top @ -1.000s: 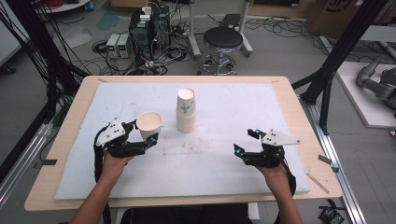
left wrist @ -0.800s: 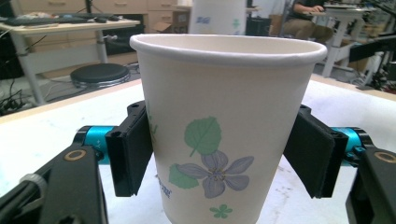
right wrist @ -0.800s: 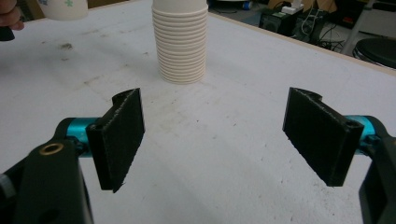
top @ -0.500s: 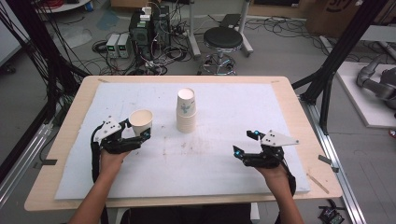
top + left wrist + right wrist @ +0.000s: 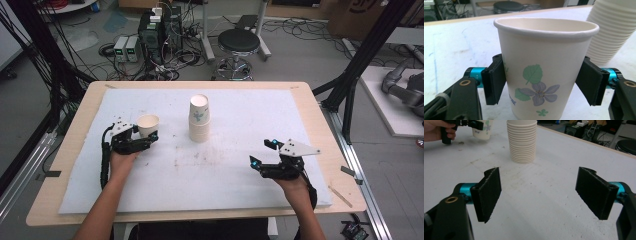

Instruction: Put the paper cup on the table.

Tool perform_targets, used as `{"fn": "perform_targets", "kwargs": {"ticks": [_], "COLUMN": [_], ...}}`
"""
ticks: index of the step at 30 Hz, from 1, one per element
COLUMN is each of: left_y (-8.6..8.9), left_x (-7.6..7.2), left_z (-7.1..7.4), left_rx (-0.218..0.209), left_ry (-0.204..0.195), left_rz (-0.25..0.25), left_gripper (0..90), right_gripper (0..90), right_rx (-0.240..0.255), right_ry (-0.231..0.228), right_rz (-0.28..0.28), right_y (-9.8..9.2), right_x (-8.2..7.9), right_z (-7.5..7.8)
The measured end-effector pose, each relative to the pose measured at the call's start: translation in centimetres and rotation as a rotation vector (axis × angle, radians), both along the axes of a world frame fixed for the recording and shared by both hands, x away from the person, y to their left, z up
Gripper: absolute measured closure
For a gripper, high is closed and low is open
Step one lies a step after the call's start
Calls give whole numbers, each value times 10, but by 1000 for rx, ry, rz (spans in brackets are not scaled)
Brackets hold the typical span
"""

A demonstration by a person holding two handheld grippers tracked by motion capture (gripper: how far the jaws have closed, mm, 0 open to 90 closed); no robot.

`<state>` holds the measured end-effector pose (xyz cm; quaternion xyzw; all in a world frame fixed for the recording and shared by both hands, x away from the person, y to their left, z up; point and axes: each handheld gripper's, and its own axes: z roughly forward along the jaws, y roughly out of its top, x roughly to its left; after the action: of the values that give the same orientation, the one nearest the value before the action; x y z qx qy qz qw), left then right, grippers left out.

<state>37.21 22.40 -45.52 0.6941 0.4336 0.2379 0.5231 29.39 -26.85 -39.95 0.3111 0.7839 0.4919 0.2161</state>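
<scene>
Left gripper [image 5: 541, 87]: jaws clamped on the flower-printed paper cup [image 5: 544, 67], one pad on each side wall; cup upright, mouth up, over the white mat [image 5: 240, 170].
Right gripper [image 5: 541, 195]: jaws spread wide, nothing between them, resting low over the mat.
Stack of paper cups [image 5: 199, 119]: upright at mat centre, at 3 o'clock from the held cup, apart from it; at 11 o'clock from the right gripper.

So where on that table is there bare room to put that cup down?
Plenty. The white mat is bare between the left gripper with its cup and the right gripper, and all along the near edge. Right of the cup stack is open too. The only tight spot is between cup and stack.
</scene>
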Motion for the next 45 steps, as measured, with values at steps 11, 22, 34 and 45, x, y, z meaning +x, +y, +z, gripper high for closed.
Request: {"fn": "perform_targets", "kwargs": {"ticks": [11,22,34,45], "left_y": [6,11,24,36], "left_x": [-4,-13,-34,-68], "left_z": [-4,-5,3,26], "left_rx": [99,133,97,-2], "left_ry": [53,82,65,-87], "left_rz": [27,0,11,-1], "left_gripper": [303,305,182,183], "right_gripper": [211,211,211,210], "right_rx": [0,1,-10,-39], "right_ry": [-5,-1,4,16], "right_rz": [-9,-10,-31,-68], "right_y": [-4,-4,-7,-13], "right_x": [-2,-3,-3,-2], "right_z": [1,1,1,-1]}}
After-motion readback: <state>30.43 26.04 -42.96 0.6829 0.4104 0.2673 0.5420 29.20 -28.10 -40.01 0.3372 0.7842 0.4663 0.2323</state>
